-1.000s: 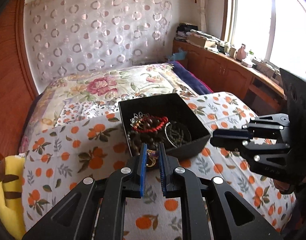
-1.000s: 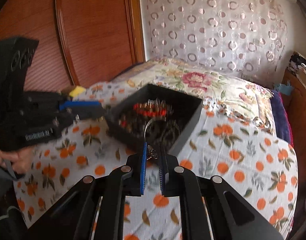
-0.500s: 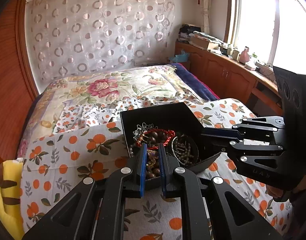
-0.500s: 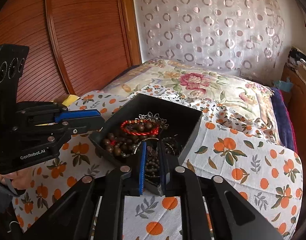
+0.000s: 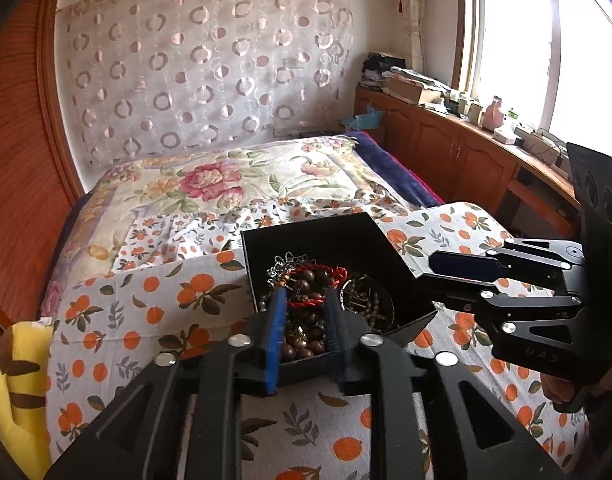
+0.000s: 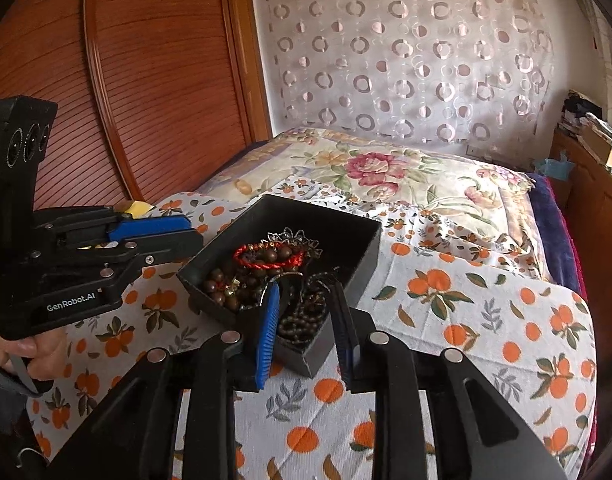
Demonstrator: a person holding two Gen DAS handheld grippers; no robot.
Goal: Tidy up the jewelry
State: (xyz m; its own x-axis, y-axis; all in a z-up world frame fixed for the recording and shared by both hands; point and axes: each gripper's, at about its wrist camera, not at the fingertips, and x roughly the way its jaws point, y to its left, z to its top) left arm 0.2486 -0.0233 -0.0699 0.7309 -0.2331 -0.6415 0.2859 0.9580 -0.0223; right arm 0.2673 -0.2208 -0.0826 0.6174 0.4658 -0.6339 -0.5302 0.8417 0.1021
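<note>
- Left wrist view: the left gripper (image 5: 304,300) hangs over the near corner of the black box (image 5: 345,236), which sits on the orange-print cloth (image 5: 146,312) spread over the bed.
- Its jaws are opening; the blue pads stand apart, and the near wall of the box and some dark wooden beads (image 5: 306,340) show in the gap between them. No pad presses on anything that can be made out.
- The box holds a heap of jewelry: a red cord bracelet (image 5: 317,280) on top, a silver filigree piece (image 5: 294,260) behind it, and a string of small dark beads (image 5: 369,304) on the right side.
- In this same view the right gripper (image 5: 445,270) reaches in from the right, its tips just beside the right-hand corner of the box.
- Right wrist view: the right gripper (image 6: 304,304) is over the near corner of the black box (image 6: 365,252), jaws opening, with the small dark beads (image 6: 302,316) lying in the gap. Whether either pad touches them cannot be told.
- The red cord bracelet (image 6: 266,258) and the larger wooden beads (image 6: 226,288) lie just beyond and to the left of its fingertips.
- The left gripper (image 6: 190,236) is seen at the left, held in a hand (image 6: 30,350), its tips next to the box's left corner.
</note>
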